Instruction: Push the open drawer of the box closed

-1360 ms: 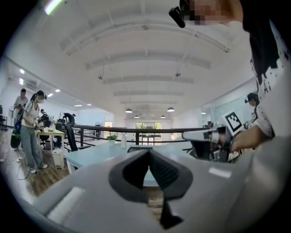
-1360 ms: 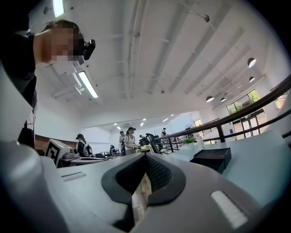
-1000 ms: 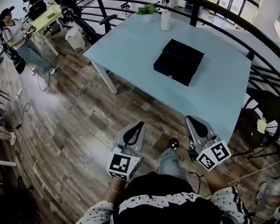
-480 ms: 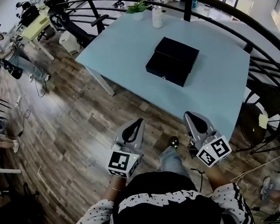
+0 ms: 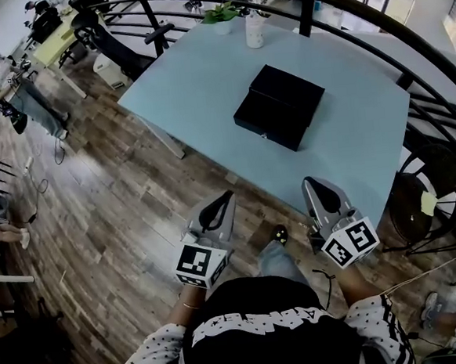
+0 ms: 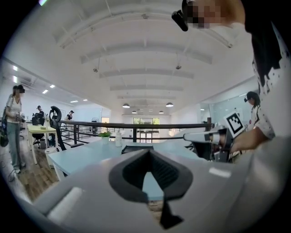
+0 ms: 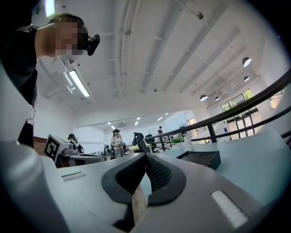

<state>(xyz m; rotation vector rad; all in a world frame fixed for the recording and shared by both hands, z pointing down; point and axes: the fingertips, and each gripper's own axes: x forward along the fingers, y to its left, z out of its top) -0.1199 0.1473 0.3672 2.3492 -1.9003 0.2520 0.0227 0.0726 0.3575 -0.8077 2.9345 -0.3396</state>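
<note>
Box (image 5: 290, 90) upper centre on table (image 5: 203, 69), drawer (image 5: 264, 121) ajar. Left tongs (image 5: 227, 196) and right tongs (image 5: 307, 183), both closed and empty, hover at bottom, well short. Off-centre push could skid the box.

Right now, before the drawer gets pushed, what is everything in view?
table: one, pale blue, centre
box: one, black, on the table, drawer out
bottle: one, white, table's far edge
plant: one, green, beside the bottle
railing: one, black, behind the table
chair: one, black, right of the table
bystander: one, far left
left tongs: grey, shut, empty
right tongs: grey, shut, empty
</note>
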